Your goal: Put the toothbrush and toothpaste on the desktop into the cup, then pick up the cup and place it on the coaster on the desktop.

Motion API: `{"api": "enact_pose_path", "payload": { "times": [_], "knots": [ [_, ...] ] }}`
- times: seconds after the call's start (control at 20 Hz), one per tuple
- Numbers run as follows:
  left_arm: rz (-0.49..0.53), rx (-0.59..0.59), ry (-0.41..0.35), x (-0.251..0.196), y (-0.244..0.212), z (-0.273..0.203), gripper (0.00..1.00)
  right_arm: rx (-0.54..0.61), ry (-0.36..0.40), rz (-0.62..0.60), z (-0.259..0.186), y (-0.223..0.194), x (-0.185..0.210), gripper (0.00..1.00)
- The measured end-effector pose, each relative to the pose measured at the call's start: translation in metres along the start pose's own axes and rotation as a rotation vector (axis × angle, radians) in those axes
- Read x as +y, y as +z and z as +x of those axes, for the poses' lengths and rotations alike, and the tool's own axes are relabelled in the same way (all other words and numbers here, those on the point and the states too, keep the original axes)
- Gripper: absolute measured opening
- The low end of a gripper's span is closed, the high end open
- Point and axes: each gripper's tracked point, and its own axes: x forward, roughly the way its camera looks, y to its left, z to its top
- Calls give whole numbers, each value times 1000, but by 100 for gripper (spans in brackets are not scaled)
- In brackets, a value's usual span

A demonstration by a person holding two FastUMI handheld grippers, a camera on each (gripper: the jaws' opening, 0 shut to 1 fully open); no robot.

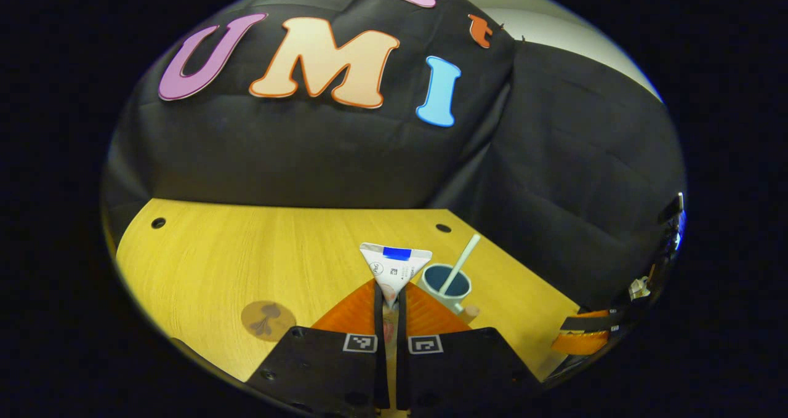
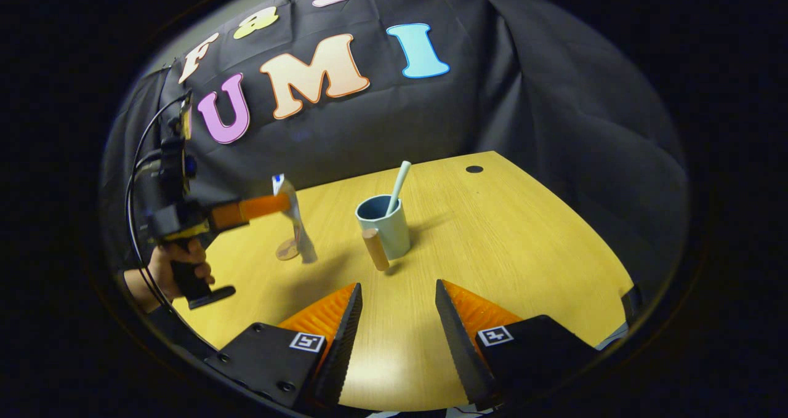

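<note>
The toothpaste tube point(image 1: 394, 269) carries small dark print below a blue band, too small to make out. Each finger of the left claw point(image 1: 391, 304) and of the right claw point(image 2: 397, 316) bears a square black-and-white coded marker, not lettering. Nothing else legible stands on the worktop point(image 2: 492, 233).

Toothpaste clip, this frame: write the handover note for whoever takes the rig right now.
Left tool: shut on the toothpaste, held off the desk left of the cup.
Right tool: open, empty, above the desk in front of the cup.
Toothbrush: already in the cup, leaning on the rim.
Coaster: bare, on the desk left of the left tool.
Done: toothbrush in.
Left: drop the toothpaste into the cup, then lift the cup onto the coaster.
</note>
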Motion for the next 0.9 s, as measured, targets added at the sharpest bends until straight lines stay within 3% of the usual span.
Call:
{"api": "enact_pose_path", "payload": {
  "times": [0.35,0.65,0.9],
  "knots": [
    [49,-56,-89,-45,47,46,4,-3,-52,39,-15,-2,-30,75],
    [45,-28,-127,-74,36,72,4,0,-87,95,-21,-13,-39,75],
    [39,23,-84,-70,5,82,4,9,-98,98,-24,-11,-49,75]
  ]
}}
